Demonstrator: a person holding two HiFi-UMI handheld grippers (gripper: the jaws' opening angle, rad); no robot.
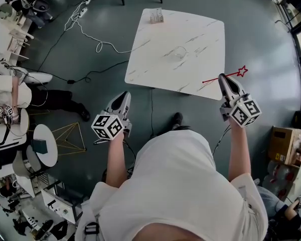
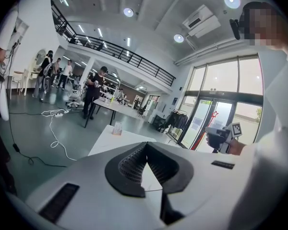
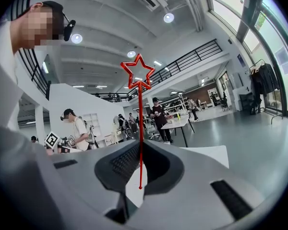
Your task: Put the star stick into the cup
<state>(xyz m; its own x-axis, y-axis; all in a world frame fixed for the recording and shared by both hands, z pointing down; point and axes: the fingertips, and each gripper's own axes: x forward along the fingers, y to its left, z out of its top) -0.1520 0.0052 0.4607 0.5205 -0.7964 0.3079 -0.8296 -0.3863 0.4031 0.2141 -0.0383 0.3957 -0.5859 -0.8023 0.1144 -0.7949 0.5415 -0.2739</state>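
Star stick [image 3: 139,123] held; transfer to cup [image 1: 179,52] pending.
Right hand-held gripper [image 1: 223,79] clamped on it; left hand-held gripper [image 2: 145,150] closed, empty. Next: carry over bench [image 1: 160,64], lower into the probable clear cup.

Marble-look smooth table top [image 1: 200,29], clear cup [image 1: 179,52], ribbed matt blk fingers [image 3: 125,163], glossy grey floor [image 1: 90,39]

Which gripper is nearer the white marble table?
Right. The right gripper, shut on the star stick, is at the table's near right corner; the left gripper hangs over the floor off its near left corner.
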